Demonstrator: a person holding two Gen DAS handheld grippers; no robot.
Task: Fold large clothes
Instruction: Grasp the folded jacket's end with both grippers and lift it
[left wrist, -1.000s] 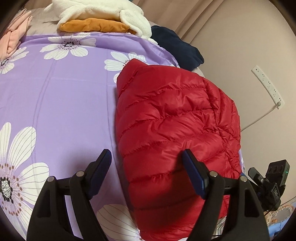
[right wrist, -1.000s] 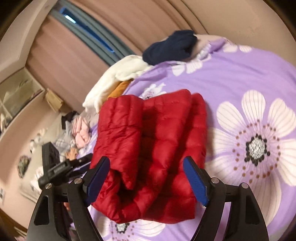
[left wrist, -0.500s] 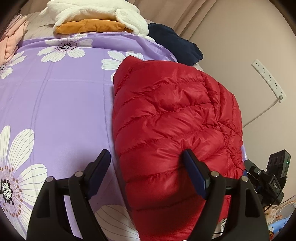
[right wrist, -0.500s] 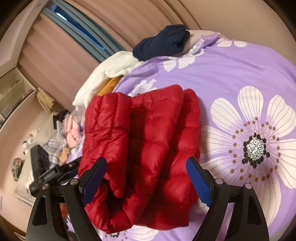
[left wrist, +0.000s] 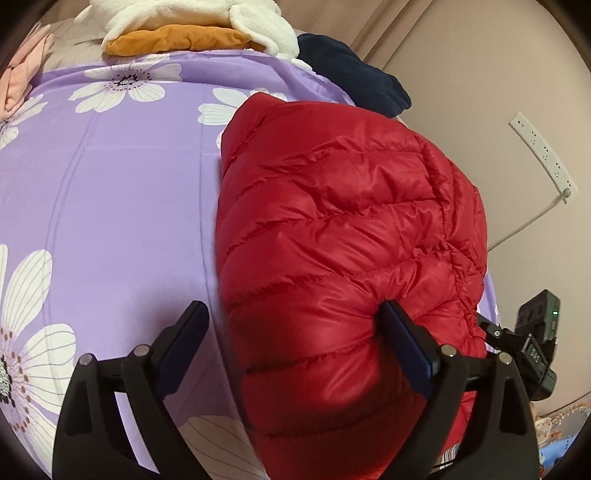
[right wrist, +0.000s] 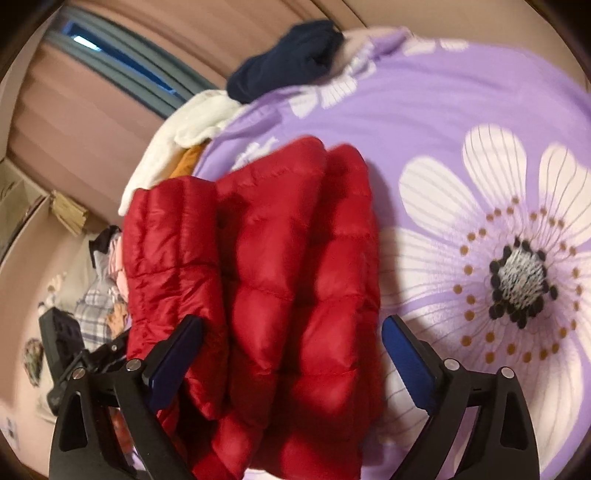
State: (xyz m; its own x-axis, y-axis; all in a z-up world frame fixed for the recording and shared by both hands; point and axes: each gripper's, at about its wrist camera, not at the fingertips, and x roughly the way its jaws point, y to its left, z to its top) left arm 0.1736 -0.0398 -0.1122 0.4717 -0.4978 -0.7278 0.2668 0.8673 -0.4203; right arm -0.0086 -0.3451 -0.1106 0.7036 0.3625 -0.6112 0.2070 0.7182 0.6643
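Note:
A red quilted puffer jacket (left wrist: 340,236) lies folded on the purple flowered bedsheet (left wrist: 110,206), near the bed's right edge. My left gripper (left wrist: 295,332) is open, its jaws straddling the jacket's near left edge; the right fingertip (left wrist: 399,325) presses into the padding. In the right wrist view the jacket (right wrist: 280,280) shows as a thick folded bundle with a sleeve layer on its left. My right gripper (right wrist: 291,343) is open, its jaws wide around the bundle's near end. The other gripper (right wrist: 66,354) shows at the left there.
A white fleece (left wrist: 192,14) over an orange garment (left wrist: 177,38) and a navy garment (left wrist: 351,81) lie at the bed's far end. A pink garment (left wrist: 22,77) is at far left. A power strip (left wrist: 539,151) hangs on the right wall. Clothes clutter the floor (right wrist: 99,295).
Both grippers have moved closer to the jacket. The left gripper's right finger now presses into the padding; the right gripper's jaws now flank the bundle's end.

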